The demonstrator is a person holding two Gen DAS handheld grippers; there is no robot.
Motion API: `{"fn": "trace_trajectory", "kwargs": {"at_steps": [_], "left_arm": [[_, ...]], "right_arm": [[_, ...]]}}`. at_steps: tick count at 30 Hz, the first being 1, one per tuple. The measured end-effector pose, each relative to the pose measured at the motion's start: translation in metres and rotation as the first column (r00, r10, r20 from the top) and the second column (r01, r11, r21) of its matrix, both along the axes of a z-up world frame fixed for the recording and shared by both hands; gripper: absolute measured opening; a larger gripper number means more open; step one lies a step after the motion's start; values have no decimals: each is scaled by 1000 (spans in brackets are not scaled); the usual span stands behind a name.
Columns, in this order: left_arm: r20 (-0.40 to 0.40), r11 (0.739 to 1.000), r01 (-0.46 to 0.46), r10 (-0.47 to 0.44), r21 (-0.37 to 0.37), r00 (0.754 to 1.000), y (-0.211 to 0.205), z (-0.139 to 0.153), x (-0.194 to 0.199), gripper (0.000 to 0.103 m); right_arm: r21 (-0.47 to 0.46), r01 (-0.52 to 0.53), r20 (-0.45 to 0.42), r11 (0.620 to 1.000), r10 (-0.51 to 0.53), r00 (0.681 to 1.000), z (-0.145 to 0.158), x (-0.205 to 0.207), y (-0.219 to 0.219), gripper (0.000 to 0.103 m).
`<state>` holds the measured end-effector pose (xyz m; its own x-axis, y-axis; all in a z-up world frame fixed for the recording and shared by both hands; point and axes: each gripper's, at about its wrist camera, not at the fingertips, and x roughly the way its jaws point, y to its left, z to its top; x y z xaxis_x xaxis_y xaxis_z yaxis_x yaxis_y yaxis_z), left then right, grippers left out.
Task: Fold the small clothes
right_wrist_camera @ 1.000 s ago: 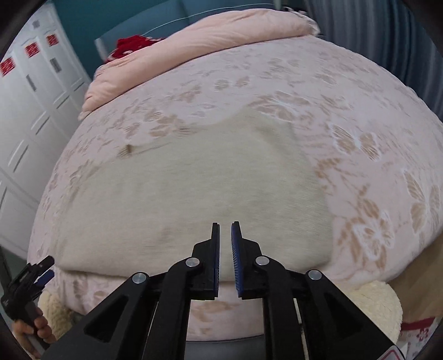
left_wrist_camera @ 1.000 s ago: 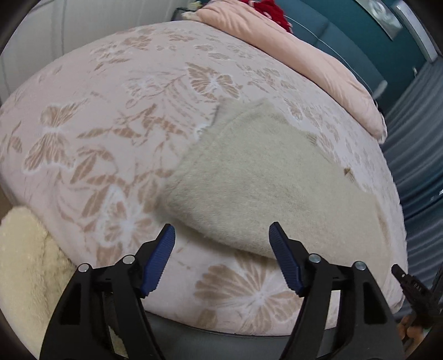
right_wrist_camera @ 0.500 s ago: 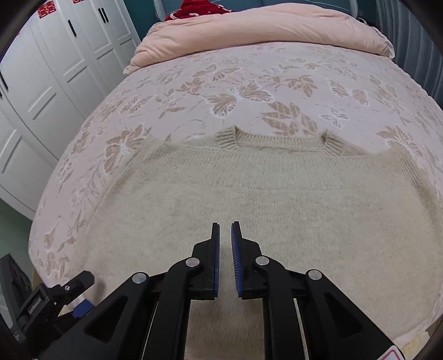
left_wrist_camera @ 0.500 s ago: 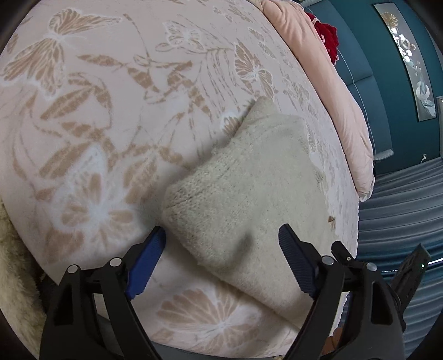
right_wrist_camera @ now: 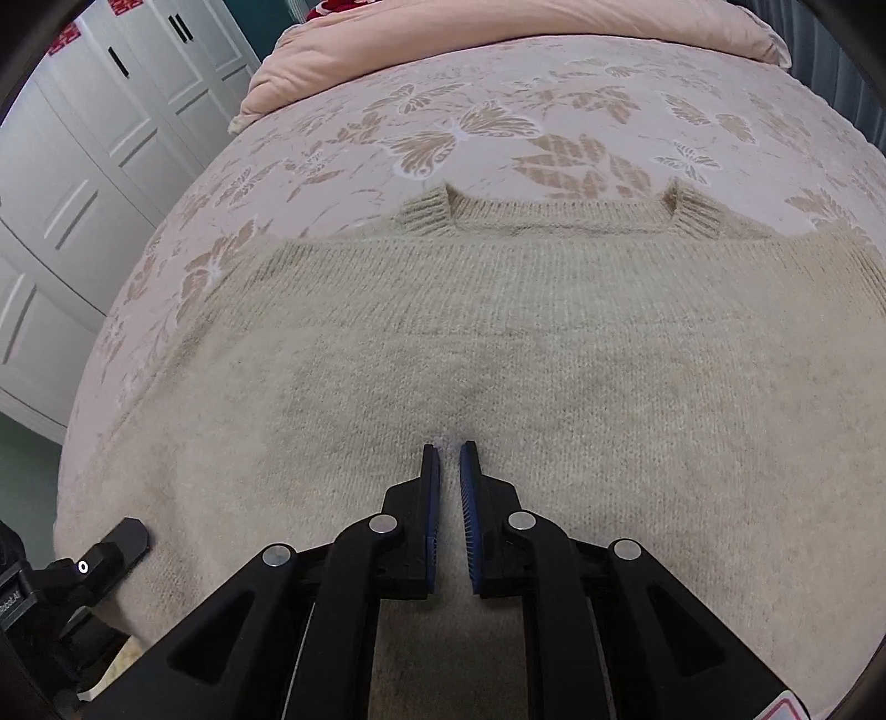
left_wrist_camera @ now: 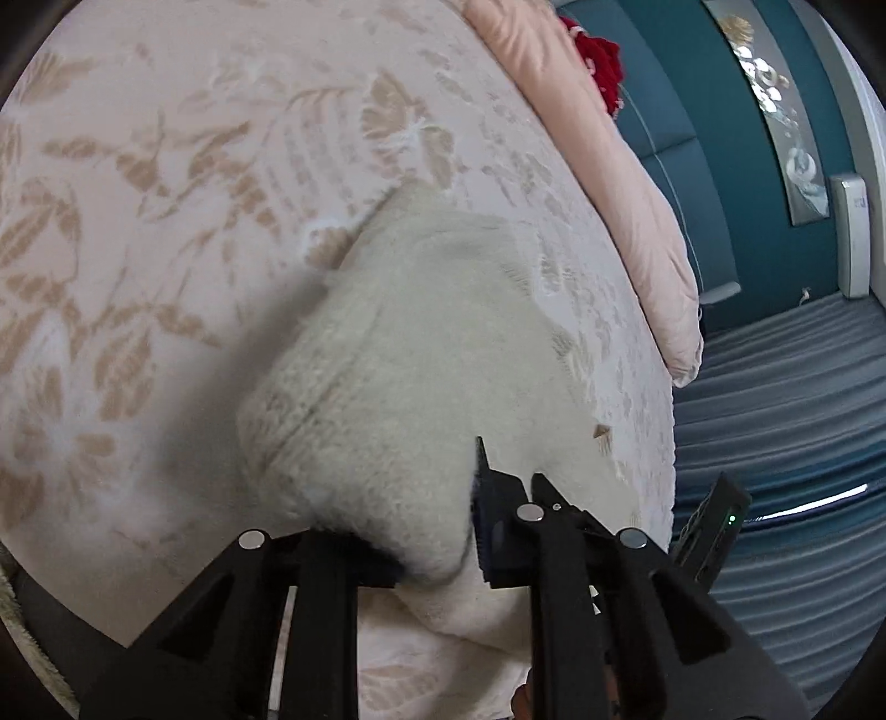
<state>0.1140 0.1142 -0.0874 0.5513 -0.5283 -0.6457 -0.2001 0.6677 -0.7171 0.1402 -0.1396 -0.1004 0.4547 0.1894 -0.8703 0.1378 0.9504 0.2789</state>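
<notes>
Gripping the cream knitted sweater at lower centre with your left gripper, lift evenly while your right gripper, fingers nearly together and empty, pins the middle.

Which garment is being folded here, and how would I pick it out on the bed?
Start from the bed's floral bedspread, pale pink with tan butterflies. Spread across its near half lies the beige knit sweater, with two ribbed bands at its far edge. Unlike the smooth peach duvet rolled at the far end, it is fuzzy and plain, and the left gripper is pinching its edge.
</notes>
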Motion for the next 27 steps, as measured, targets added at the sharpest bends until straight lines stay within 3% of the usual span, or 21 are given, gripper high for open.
{"fn": "trace_trajectory", "kwargs": {"at_steps": [4, 6, 9, 11, 13, 15, 17, 18, 20, 21, 22, 25, 27], "left_arm": [[205, 984, 120, -146, 133, 968, -45, 76, -9, 15], [272, 969, 192, -229, 158, 934, -77, 107, -14, 15], [335, 923, 312, -374, 223, 865, -140, 136, -27, 15], [341, 880, 389, -467, 272, 816, -185, 135, -38, 16], [295, 822, 472, -559, 319, 775, -227, 117, -49, 18], [212, 767, 525, -619, 370, 756, -256, 87, -60, 26], [129, 736, 551, -637, 393, 760, -264, 62, -74, 33], [119, 735, 556, -638, 388, 760, -260, 55, -81, 45], [138, 741, 524, -623, 420, 770, -244, 50, -95, 61], [147, 735, 492, -613, 467, 776, -234, 50, -101, 75], [153, 726, 463, -605, 509, 781, -223, 48, -105, 81], [114, 684, 407, -580, 606, 806, -199, 37, -104, 81], [86, 682, 386, -549, 621, 831, -184, 30, -96, 81]], "right_arm": [[-10, 26, 51, 1000, -26, 998, 31, -35, -23, 16], [-39, 32, 90, 999, -28, 996, 46, -62, -41, 22], [-60, 105, 130, 993, -97, 987, 62, -108, -83, 28], [-45, 187, 137, 981, -180, 974, 67, -138, -119, 29], [10, 271, 124, 963, -270, 955, 67, -167, -158, 31], [56, 335, 112, 940, -340, 934, 66, -190, -188, 33], [65, 366, 94, 928, -371, 924, 65, -204, -207, 37], [69, 374, 92, 925, -379, 921, 67, -209, -213, 43], [130, 358, 105, 925, -371, 922, 69, -215, -218, 59], [166, 346, 111, 923, -366, 924, 70, -213, -218, 67], [206, 332, 118, 920, -360, 926, 70, -210, -216, 71], [288, 278, 111, 917, -320, 941, 63, -191, -201, 77], [324, 266, 64, 908, -302, 951, 51, -172, -189, 78]]}}
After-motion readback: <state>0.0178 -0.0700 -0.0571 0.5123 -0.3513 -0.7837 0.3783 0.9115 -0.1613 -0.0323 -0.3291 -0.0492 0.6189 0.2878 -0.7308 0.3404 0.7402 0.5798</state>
